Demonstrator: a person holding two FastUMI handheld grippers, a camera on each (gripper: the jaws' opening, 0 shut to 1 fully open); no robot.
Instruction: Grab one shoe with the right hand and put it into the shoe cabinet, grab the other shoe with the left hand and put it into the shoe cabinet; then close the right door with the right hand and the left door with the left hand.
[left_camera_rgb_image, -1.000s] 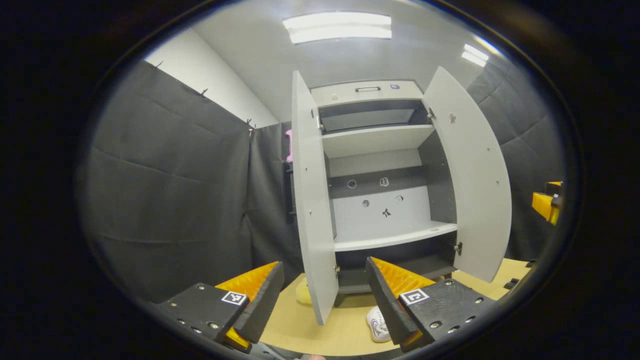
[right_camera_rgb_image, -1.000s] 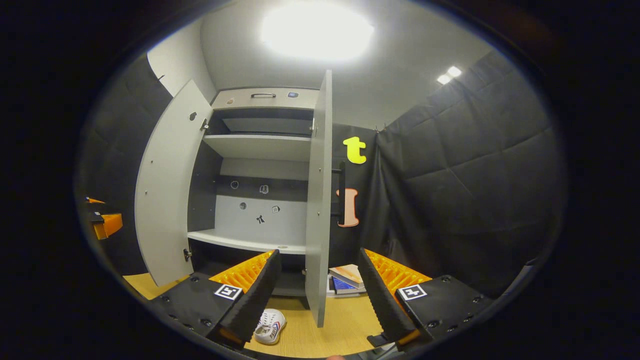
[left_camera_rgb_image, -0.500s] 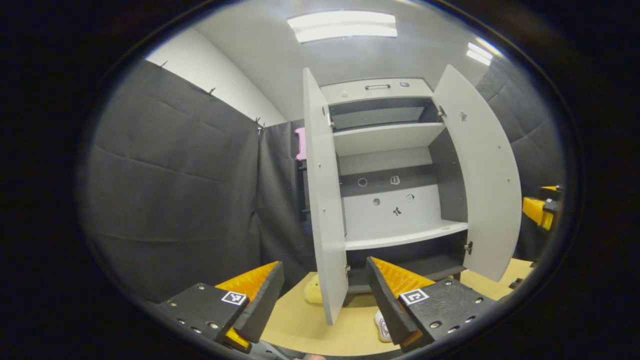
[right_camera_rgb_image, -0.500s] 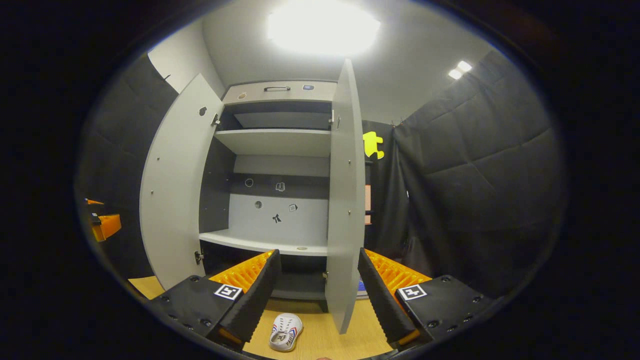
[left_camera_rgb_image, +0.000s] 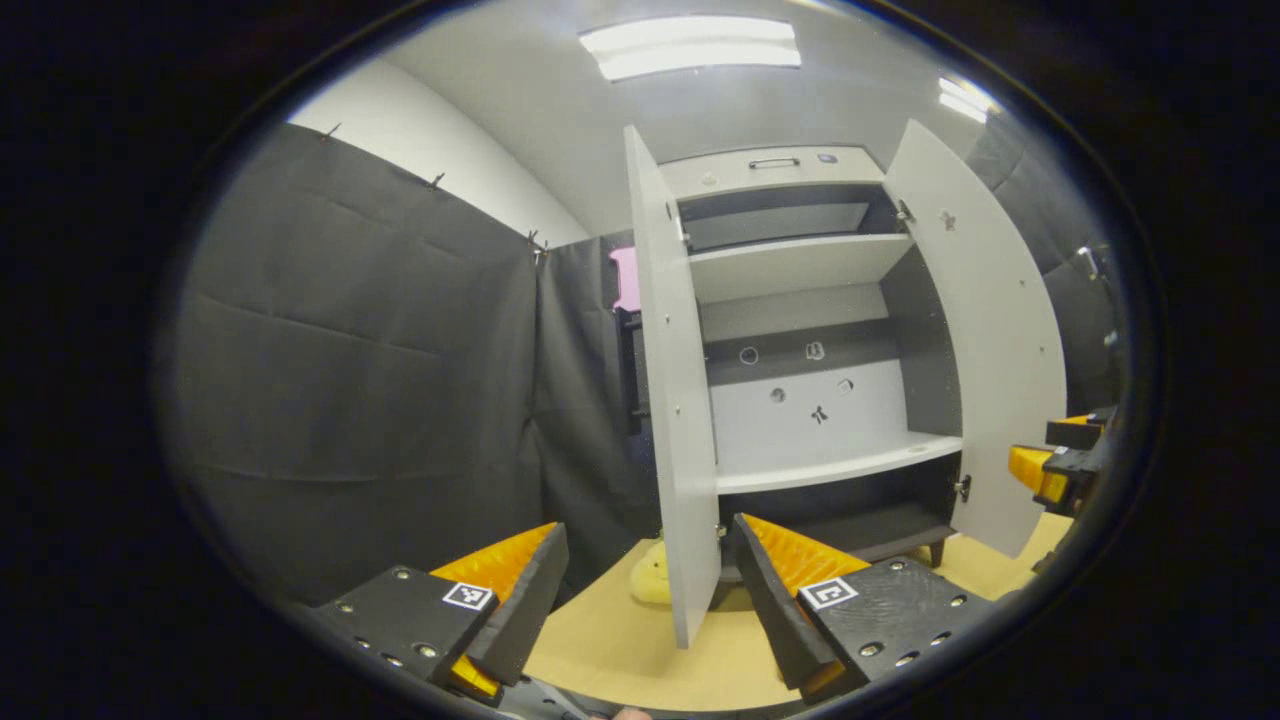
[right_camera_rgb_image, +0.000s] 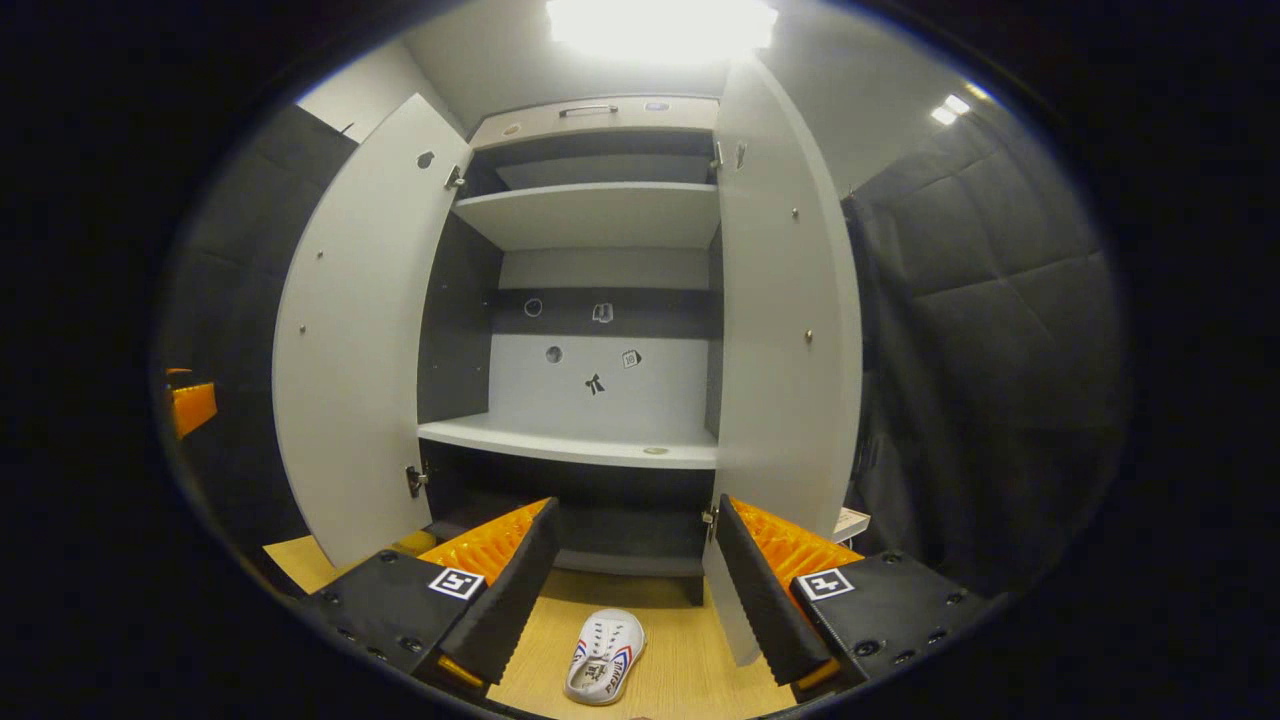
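A white shoe (right_camera_rgb_image: 603, 657) with red and blue stripes lies on the wooden floor (right_camera_rgb_image: 680, 640) in front of the grey shoe cabinet (right_camera_rgb_image: 600, 215). In the right gripper view it sits low between the fingers of my right gripper (right_camera_rgb_image: 636, 515), which is open and holds nothing. Both cabinet doors stand open: left door (right_camera_rgb_image: 350, 330), right door (right_camera_rgb_image: 785, 320). The middle shelf (right_camera_rgb_image: 570, 445) is bare. My left gripper (left_camera_rgb_image: 650, 530) is open and empty, facing the edge of the left door (left_camera_rgb_image: 675, 400). A pale yellow thing (left_camera_rgb_image: 648, 582) lies behind that door, partly hidden.
Black cloth walls close in on both sides. In the left gripper view the right gripper (left_camera_rgb_image: 1050, 465) shows at the far right beside the right door (left_camera_rgb_image: 985, 340). The left gripper (right_camera_rgb_image: 192, 405) shows at the far left of the right gripper view. A book (right_camera_rgb_image: 850, 522) peeks past the right door.
The right gripper has come closer to the cabinet and swung to face its inside; the white shoe now lies centred between its fingers. The left gripper turned left, and its finger now hides the shoe.
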